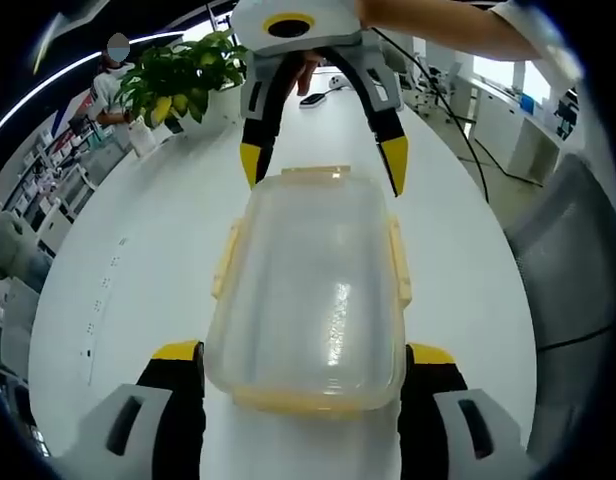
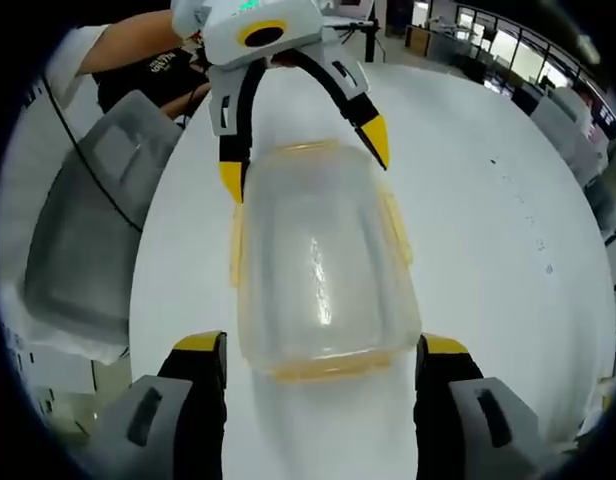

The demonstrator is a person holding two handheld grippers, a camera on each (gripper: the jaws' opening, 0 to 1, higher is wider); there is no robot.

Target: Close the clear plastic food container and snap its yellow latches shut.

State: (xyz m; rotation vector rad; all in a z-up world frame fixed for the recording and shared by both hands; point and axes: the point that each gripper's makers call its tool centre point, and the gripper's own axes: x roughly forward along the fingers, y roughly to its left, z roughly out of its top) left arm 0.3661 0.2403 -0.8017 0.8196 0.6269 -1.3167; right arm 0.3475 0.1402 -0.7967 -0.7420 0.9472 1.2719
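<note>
A clear plastic food container lies lengthwise on the white table, lid on top. Yellow latches run along its sides and ends, and the side ones stick out slightly. In the left gripper view my left gripper is open, its yellow-tipped jaws flanking the container's near end. My right gripper comes in from the far side, open, tips beside the far corners. The right gripper view shows the same container from the other end: the right gripper straddles the near end and the left gripper the far end.
A potted plant stands at the table's far left, with a person behind it. A dark flat object lies farther back. A grey chair sits beside the table, with a black cable trailing across the edge.
</note>
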